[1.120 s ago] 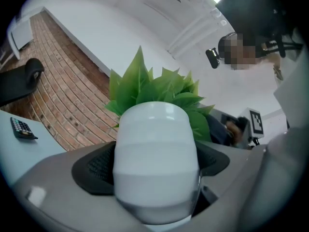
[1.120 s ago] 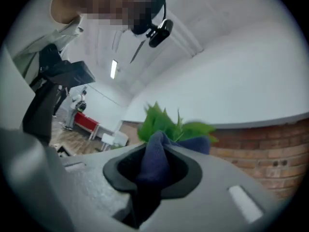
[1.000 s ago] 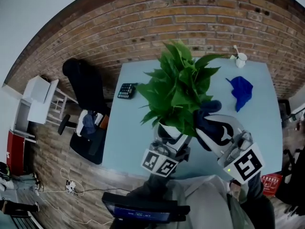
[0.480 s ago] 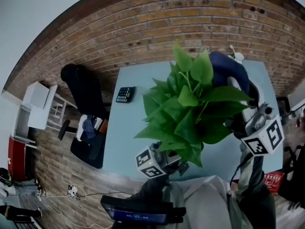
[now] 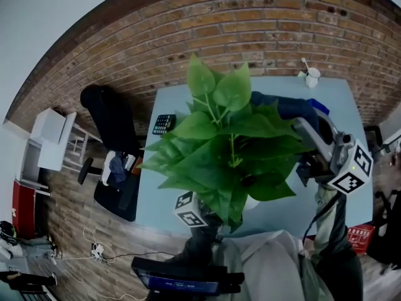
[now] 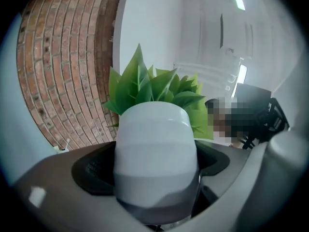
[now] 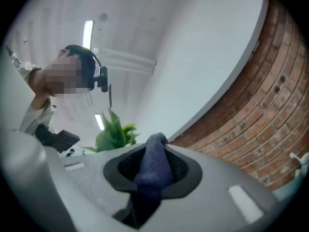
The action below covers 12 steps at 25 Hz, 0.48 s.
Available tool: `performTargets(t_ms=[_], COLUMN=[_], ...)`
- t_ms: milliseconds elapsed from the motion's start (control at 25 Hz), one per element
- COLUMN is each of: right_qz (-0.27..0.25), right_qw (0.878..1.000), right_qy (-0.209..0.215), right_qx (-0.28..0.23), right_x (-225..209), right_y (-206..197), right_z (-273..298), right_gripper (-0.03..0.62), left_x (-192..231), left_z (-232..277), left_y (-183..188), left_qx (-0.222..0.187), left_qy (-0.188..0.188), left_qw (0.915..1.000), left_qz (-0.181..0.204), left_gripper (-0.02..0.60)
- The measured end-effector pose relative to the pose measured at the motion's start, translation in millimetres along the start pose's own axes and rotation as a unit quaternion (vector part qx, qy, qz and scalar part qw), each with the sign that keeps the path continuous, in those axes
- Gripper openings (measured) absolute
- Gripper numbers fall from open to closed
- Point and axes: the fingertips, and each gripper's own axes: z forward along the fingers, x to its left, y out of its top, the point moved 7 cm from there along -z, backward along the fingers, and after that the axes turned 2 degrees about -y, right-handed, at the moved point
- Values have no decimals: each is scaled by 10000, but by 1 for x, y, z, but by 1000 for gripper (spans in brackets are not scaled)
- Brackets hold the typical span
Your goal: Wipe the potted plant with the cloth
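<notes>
1. Holding the white pot (image 6: 155,149), the left claw (image 6: 155,178) has its jaws clamped on the pot's sides. The pot is smooth and rounded, with green leaves above its rim.
2. Potted plant (image 5: 225,149) is up off the pale blue counter (image 5: 164,193), in the middle of the head view. Its leaves are broad, glossy and pointed.
3. Right claw (image 7: 153,178) is narrow, pinching a dark blue cloth (image 7: 155,151). In the head view the cloth (image 5: 285,105) sits at the right edge of the foliage, against the leaves.
4. Versus a second ago, the plant is closer to the camera and its leaves spread wider across the counter. The right claw (image 5: 313,140) went from low beside the pot up to the leaves' right side, and its marker cube is higher and further right.
5. In the head view the pot is almost fully hidden by leaves.
6. The left claw's jaws are hidden there too; only its marker cube shows.
7. A leaf clips the calculator (image 5: 164,123).
8. The pot's base is cut off in the left gripper view.
</notes>
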Motion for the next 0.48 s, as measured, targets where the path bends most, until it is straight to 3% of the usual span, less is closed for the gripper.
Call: performTargets(t_ms=[80,160,320,480], right_qz=[-257,-512,-450,-149], right_qw=[9985,9971,9953,9920], right_qy=[-51,101,846,926], right_qx=[-475,-549,143,844], right_x=[4,14,32,28], right_y=[24,31,5,-30], right_z=[15,29,38,25], right_gripper=[80,80,80,80], left_x=[-5,-9,-10,-3], left_z=[12,22,27,14], left_y=[-7,-16,-21,-11], left_qx=[72,237,216,205], left_qy=[-284,-550,-701,-411], left_qw=[9993,9973,9955,9982], left_qz=[-244,-435,-604,-395], left_gripper=[505,505,505,505])
